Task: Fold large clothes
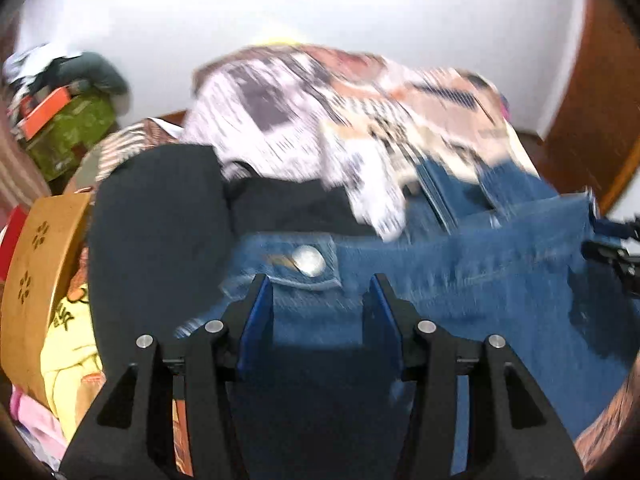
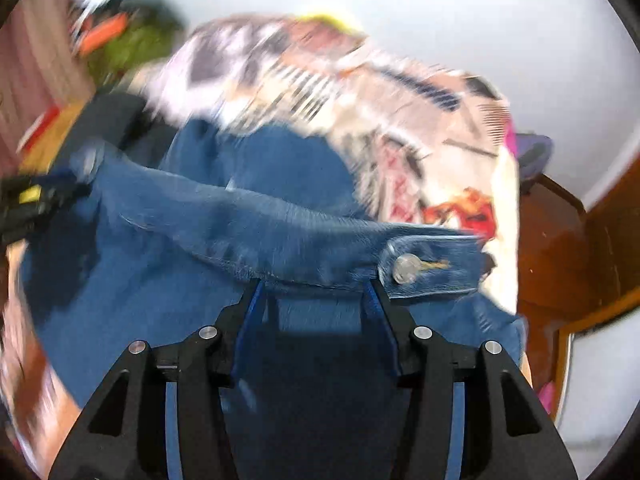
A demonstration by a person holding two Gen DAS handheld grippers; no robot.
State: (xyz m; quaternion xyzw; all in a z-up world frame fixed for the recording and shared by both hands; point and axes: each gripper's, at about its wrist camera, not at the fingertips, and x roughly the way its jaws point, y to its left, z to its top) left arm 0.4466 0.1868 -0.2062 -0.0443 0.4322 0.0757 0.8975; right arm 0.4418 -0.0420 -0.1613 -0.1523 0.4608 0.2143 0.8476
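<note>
A blue denim garment (image 1: 460,280) lies spread over a bed, blurred in both views. My left gripper (image 1: 320,284) is open above one lower corner, just short of a tab with a silver button (image 1: 308,260). Flat denim shows between its blue pads and nothing is pinched. My right gripper (image 2: 314,284) is open at the other corner. The denim hem band (image 2: 304,240) crosses right at its fingertips, with a second silver button (image 2: 404,268) to the right. Each view catches part of the other gripper at its edge.
A patterned white and orange cloth (image 1: 340,104) is heaped behind the denim. A black garment (image 1: 160,216) lies to the left, with a yellow garment (image 1: 72,352) and a wooden board (image 1: 36,272) beside it. A green box (image 1: 76,132) stands far left. A wooden door (image 2: 600,220) is on the right.
</note>
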